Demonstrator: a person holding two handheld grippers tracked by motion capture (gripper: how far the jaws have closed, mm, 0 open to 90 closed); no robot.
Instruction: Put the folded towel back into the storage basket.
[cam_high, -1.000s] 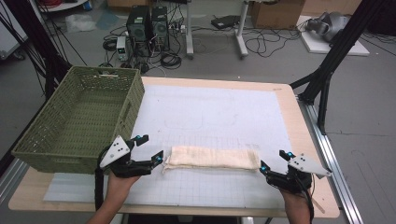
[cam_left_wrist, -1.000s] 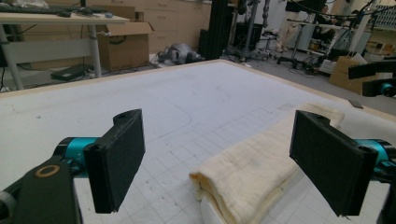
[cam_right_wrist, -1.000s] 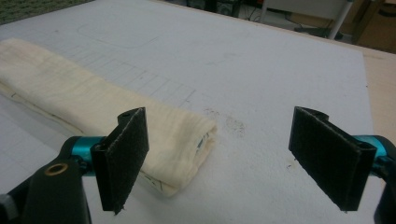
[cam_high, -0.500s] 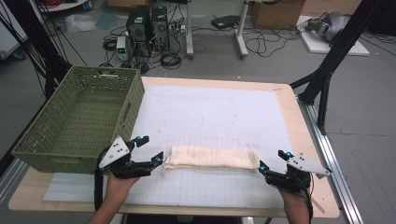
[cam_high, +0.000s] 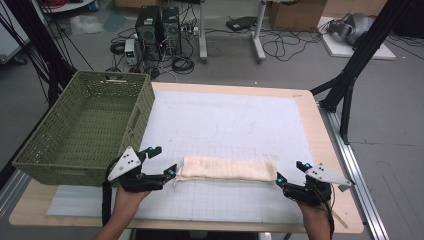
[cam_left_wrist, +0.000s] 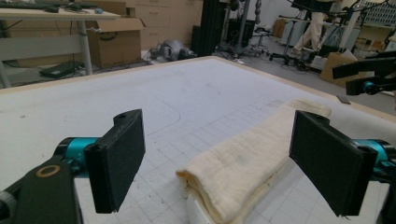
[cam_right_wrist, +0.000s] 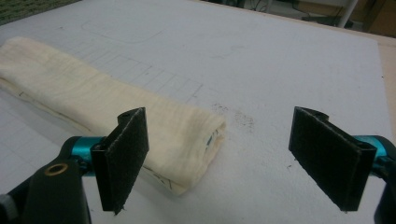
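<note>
On the white mat, near edge: one folded cream cloth (cam_high: 227, 169), a long soft roll lying between the two grippers.
Left gripper (cam_high: 159, 161): jaws spread wide around the cloth's left end, holding nothing; flat black pads (cam_left_wrist: 116, 163).
Right gripper (cam_high: 289, 172): jaws wide apart just beside the cloth's right end, gripping nothing.
Mat (cam_high: 230, 120): gridded, faintly marked.
Basket (cam_high: 82, 127): one, green, woven, rectangular, at the table's (cam_high: 325, 150) left edge.

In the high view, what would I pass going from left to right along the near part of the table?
Green woven plastic basket → left gripper with its jaws apart → long folded cream cloth → right gripper, jaws also apart → bare wooden table edge.
</note>
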